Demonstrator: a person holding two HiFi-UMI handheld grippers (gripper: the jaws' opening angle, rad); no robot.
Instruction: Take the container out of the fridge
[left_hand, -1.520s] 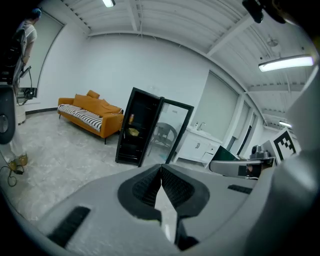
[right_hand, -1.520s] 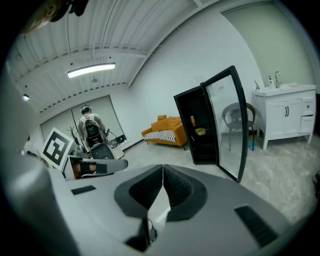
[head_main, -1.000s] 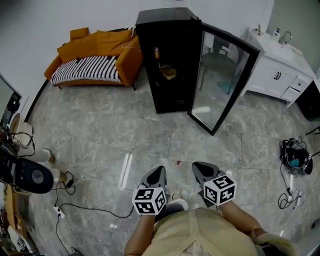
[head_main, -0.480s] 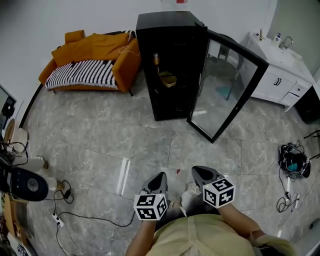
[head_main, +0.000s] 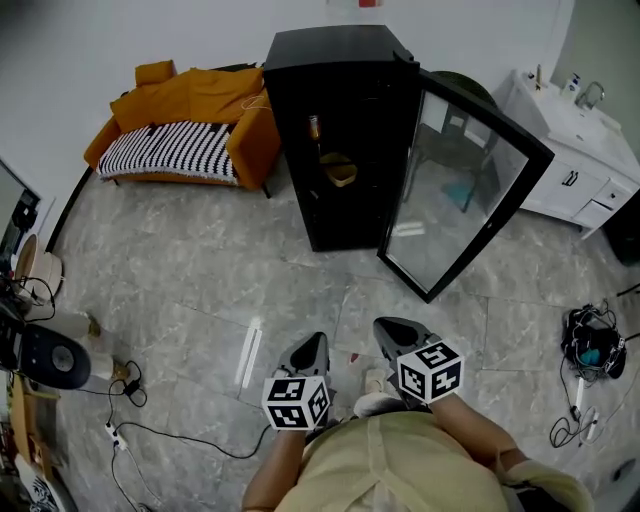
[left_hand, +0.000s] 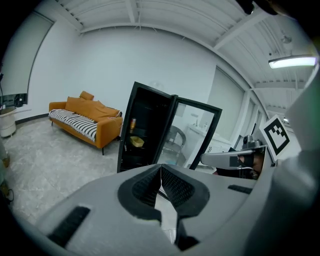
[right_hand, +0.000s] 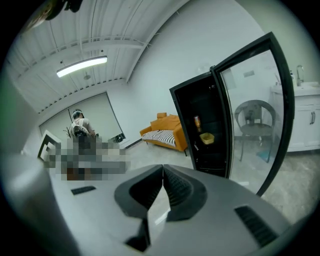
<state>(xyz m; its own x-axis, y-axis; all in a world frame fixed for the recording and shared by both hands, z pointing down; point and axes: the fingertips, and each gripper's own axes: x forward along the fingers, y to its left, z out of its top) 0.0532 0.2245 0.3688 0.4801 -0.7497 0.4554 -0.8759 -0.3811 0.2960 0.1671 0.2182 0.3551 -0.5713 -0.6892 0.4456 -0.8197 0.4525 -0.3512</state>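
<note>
**Walk-up to the open fridge: container not yet within reach**

The container (head_main: 338, 170), yellow and bowl-like, is seen on a middle shelf inside the black fridge (head_main: 335, 45). It lies at 12 o'clock from the person and well apart from both grippers. A small bottle or can (head_main: 314, 127) is noted on the shelf above, toward 11 o'clock from the container; which of the two it is cannot be told. The glass door (head_main: 460, 190) is found swung wide toward 1 o'clock, so the shelves are exposed.

Left gripper (head_main: 318, 341): fingers (left_hand: 144, 186) are pressed together tip to tip, with nothing between them. Right gripper (head_main: 384, 326): likewise closed and empty. Both are held low in front of the body, over the grey floor (head_main: 200, 265), and pointed toward the fridge.

Step in hand, as judged: the approach. No reach has been begun.

Notes for doing it well:
- The opening should be faced squarely, and the door edge at 1 o'clock kept clear of the right gripper.
- One pair of fingers should be opened before the shelf is entered, wide enough to take the container's wall.
- The container should be raised only slightly and drawn straight out, level, since its contents cannot be seen and the shelf above sits close.

Surroundings: an orange sofa (head_main: 190, 105) is noted at 10 o'clock and a white sink cabinet (head_main: 575, 150) at 2 o'clock.
</note>
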